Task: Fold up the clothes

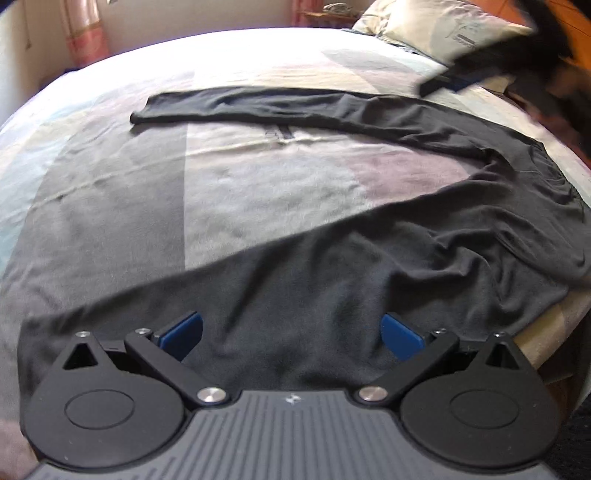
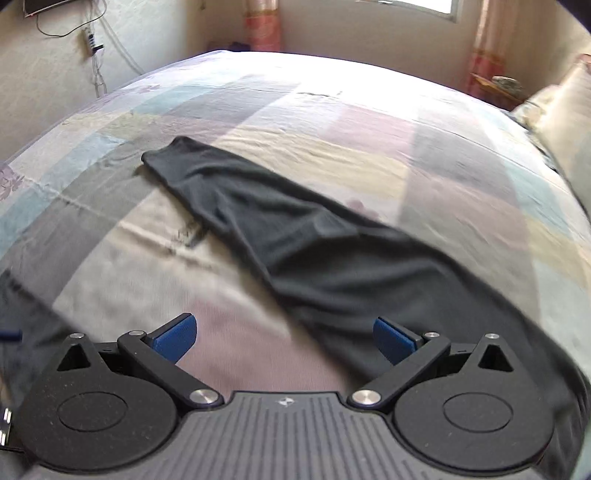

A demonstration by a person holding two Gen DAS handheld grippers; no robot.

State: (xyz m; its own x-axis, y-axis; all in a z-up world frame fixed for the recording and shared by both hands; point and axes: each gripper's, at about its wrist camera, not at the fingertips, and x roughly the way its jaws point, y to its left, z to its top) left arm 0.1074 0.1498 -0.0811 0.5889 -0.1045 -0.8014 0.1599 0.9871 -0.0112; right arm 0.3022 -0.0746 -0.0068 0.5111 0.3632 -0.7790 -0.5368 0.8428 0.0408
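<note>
1. My left gripper has its fingers wide, holding nothing, hovering over the near leg of the dark trousers on the bed
2. My right gripper is likewise wide and empty; the far leg runs from its right finger away to the far left
3. I judge the left nearer a hem

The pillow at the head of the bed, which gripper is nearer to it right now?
Right. The right gripper, blurred in the left wrist view, hovers beside the pillow. The left gripper hangs over the dark trousers, far from it.
</note>
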